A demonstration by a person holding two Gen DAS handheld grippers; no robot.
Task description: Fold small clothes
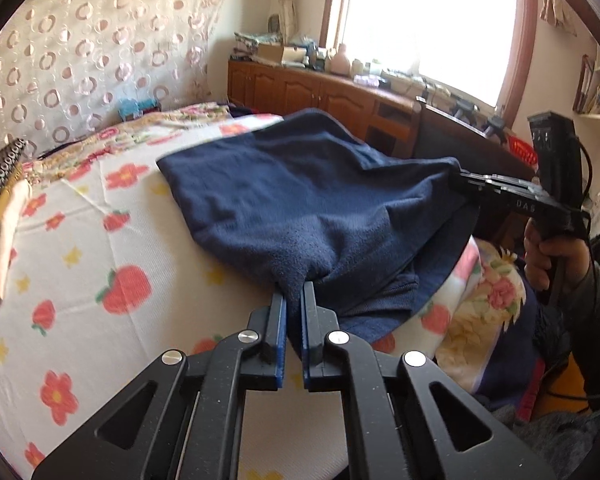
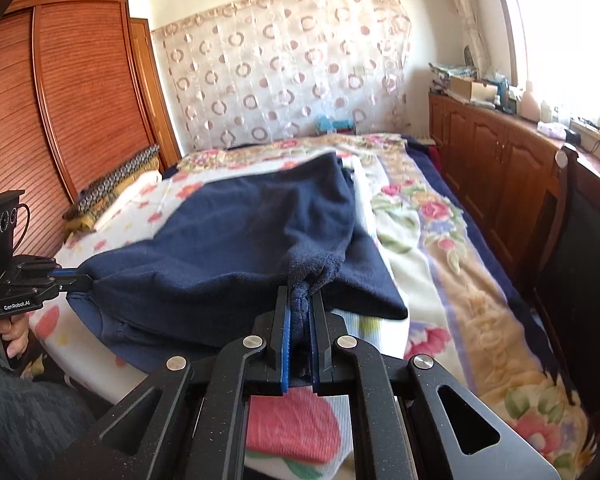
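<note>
Navy garment (image 1: 300, 200): a dark blue fleecy piece of clothing lying on the bed, its near edge lifted off the sheet by both grippers and its far part resting flat.
Left gripper (image 1: 294, 300): jaws closed tight on a bunched fold at the garment's near edge; the cloth runs down between the blue pads (image 1: 278, 312). From the right wrist view it shows at the far left (image 2: 86, 280), pinching the garment's left corner.
Right gripper (image 2: 300, 300): jaws clamped on a thick roll of the same navy cloth, which fills the narrow gap between the pads. In the left wrist view it reaches in from the right (image 1: 466, 180), holding the garment's right corner.
Hands: the person's right hand (image 1: 548, 256) wraps that gripper's handle; the left hand (image 2: 8, 336) is partly seen at the frame's left edge.
Bed surface: a white sheet with strawberries and flowers (image 1: 100, 248) lies bare to the left of the garment and beyond it; a floral blanket (image 2: 440, 240) covers the right side.
Edges: a wooden cabinet (image 2: 492, 160) runs close along the bed's right, a wooden wardrobe (image 2: 80, 100) along its left, and a patterned curtain (image 2: 280, 68) hangs at the far end.
Hard to make out: the garment's type and underside; its layers below the lifted edge are in shadow. Items on the cabinet top are small and washed out by window light.
</note>
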